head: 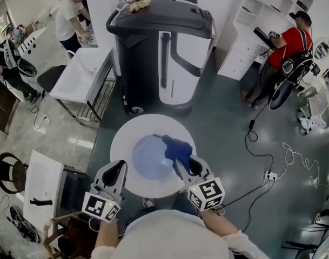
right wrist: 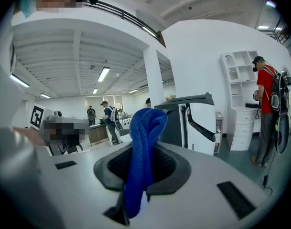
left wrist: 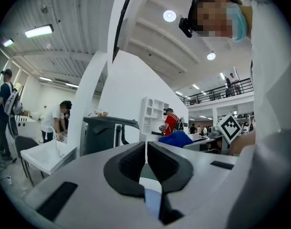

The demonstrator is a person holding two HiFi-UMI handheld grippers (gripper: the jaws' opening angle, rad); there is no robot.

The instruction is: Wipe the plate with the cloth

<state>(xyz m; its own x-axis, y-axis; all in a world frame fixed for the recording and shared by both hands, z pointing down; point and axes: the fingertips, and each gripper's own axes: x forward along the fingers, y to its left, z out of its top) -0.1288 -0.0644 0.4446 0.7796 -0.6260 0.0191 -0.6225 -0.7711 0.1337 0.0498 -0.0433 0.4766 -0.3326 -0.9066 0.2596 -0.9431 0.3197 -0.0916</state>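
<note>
Overhead plus two level close-ups, cloth shared

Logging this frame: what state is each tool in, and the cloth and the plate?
left tool: shut, nothing between its jaws.
right tool: shut on the cloth.
cloth: bunched, clamped in the right tool, its folded end sticking out past the jaws over the plate's right edge.
plate: lying flat on the round table, not held; whether the cloth touches it cannot be told.
</note>
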